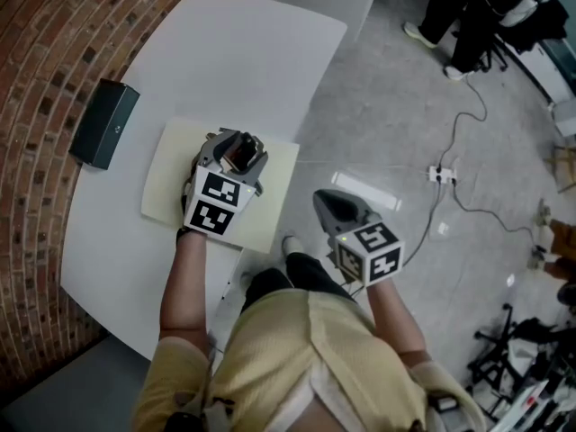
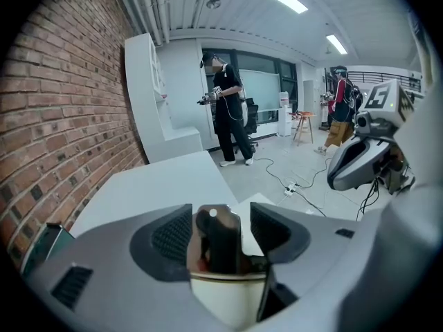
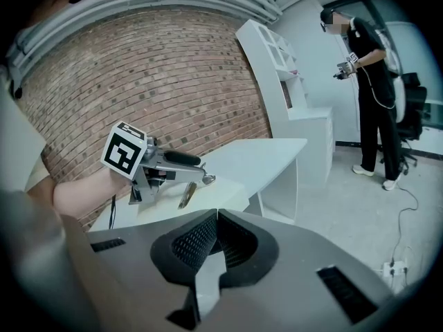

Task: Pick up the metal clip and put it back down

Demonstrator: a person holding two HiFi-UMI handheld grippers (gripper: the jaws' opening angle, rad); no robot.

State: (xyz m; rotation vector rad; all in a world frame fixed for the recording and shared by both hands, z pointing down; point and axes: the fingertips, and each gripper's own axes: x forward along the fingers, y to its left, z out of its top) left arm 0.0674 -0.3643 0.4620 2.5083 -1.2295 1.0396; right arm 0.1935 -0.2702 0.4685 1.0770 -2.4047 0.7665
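Left claw [image 2: 221, 230] is clamped on the metal clip [image 2: 216, 247], its two pads pressing the clip's flat sides. The clip's shiny end with a small hole pokes up between them. Right claw [image 3: 217, 216] has its jaws pressed together on nothing and hangs off to the side over the floor, well apart from the work.

Seen from the right claw's camera, the clip slants down from the left jaws over the table [image 1: 243, 52], above the cream mat [image 1: 171, 174]. It looks raised off the mat, though the gap is hard to judge. The lift seems done, so setting it back is likely the step in hand. To do that well, lower straight down over the mat, away from its edges. Let the clip's low end touch first, tip it flat, and only then ease the jaws apart so it does not spring or skid. The other claw is best kept where it is.

For containers, a black box [image 1: 103, 122] lies closed near the table's brick-wall side, its contents hidden. White shelves [image 2: 149, 81] stand beyond, their contents too small to tell.
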